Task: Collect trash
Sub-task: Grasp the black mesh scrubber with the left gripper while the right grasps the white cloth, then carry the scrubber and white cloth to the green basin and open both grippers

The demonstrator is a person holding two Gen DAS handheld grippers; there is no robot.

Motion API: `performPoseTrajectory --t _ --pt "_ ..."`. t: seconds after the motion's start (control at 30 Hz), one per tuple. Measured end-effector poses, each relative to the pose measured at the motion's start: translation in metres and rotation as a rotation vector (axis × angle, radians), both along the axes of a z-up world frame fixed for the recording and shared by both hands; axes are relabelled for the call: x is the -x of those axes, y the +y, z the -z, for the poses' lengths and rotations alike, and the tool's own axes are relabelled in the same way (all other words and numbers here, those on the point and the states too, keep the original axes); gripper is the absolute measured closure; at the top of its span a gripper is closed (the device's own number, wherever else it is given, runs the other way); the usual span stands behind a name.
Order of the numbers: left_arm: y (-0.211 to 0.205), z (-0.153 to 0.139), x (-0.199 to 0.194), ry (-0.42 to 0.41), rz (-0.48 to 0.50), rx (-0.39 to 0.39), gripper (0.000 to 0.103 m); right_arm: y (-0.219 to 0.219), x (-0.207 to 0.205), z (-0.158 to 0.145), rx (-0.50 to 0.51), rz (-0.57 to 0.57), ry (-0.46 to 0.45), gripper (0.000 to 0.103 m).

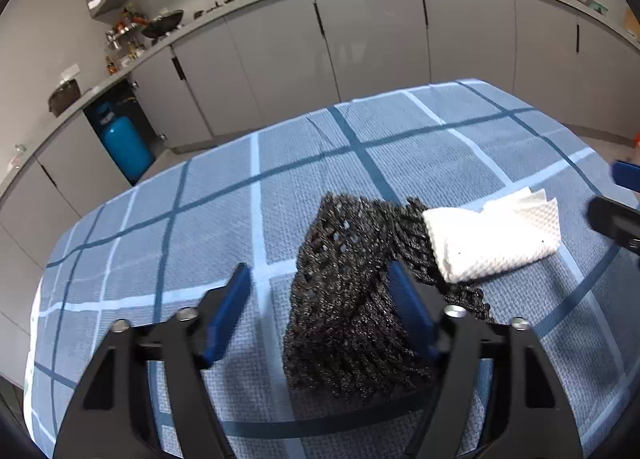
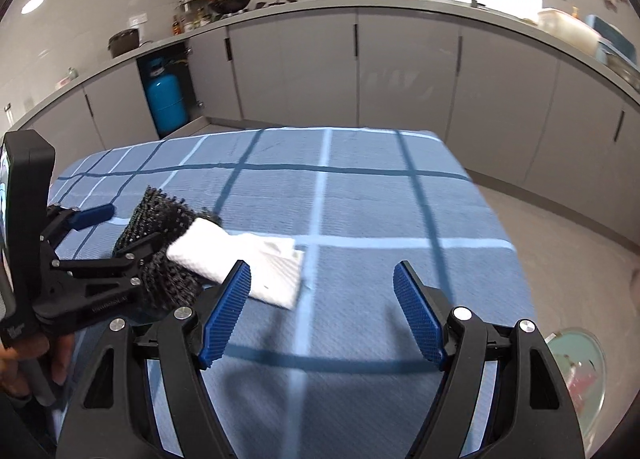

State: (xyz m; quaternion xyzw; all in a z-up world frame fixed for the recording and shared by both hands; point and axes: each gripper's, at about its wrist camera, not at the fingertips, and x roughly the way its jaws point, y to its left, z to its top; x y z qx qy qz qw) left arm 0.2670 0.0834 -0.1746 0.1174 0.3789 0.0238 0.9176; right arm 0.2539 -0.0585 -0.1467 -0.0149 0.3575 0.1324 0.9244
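Observation:
A black knitted cloth [image 1: 352,299] lies crumpled on the blue checked tablecloth [image 1: 200,219]. A folded white paper towel [image 1: 496,239] rests on its right end. My left gripper [image 1: 320,295] is open, its jaws on either side of the cloth's near part. In the right wrist view my right gripper [image 2: 322,287] is open and empty above the tablecloth [image 2: 360,199]; the paper towel [image 2: 256,263] lies just beyond its left finger [image 2: 226,307], on the black cloth [image 2: 164,243]. The left gripper [image 2: 120,231] shows at the left around the cloth. The right gripper's tip shows at the left wrist view's right edge [image 1: 616,199].
Grey kitchen cabinets [image 2: 400,67] and a counter run behind the table. A blue gas cylinder [image 2: 166,99] stands in an open cabinet bay. A round bin with a clear liner [image 2: 580,371] holding some trash stands on the floor right of the table.

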Motion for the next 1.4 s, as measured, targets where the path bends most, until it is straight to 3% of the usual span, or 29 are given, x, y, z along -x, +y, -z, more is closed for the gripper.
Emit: performPoseTrajectory --t 0.17,0.23,0.27,0.37,0.47,0.53,0.63,1.03,1.4 --pt "0.005 0.006 -0.004 0.02 -0.001 0.022 0.05 0.016 -0.02 0.015 0.007 -0.028 0.04 0.031" --pt "0.009 0.009 -0.007 0.033 -0.004 0.038 0.054 0.021 -0.027 0.024 0.001 -0.051 0.087 0.042" --pt "0.01 0.011 -0.008 0.04 -0.006 0.044 0.059 0.023 -0.029 0.028 0.003 -0.061 0.106 0.056" --pt "0.012 0.013 -0.01 0.05 -0.001 0.058 0.067 0.03 -0.029 0.034 0.0 -0.088 0.13 0.082" --pt "0.011 0.015 -0.009 0.055 0.006 0.059 0.078 0.033 -0.026 0.033 0.005 -0.089 0.122 0.095" --pt "0.009 0.015 -0.009 0.055 0.011 0.053 0.088 0.028 -0.025 0.033 -0.012 -0.083 0.121 0.096" --pt "0.007 0.013 -0.007 0.048 0.013 0.044 0.093 0.024 -0.019 0.028 -0.024 -0.074 0.104 0.097" --pt "-0.015 -0.026 0.011 -0.034 0.057 0.024 0.094 -0.014 0.017 -0.014 -0.072 -0.012 -0.001 0.097" --pt "-0.073 -0.053 0.024 -0.078 0.161 0.016 0.094 -0.077 0.057 -0.04 -0.091 0.087 -0.07 0.097"
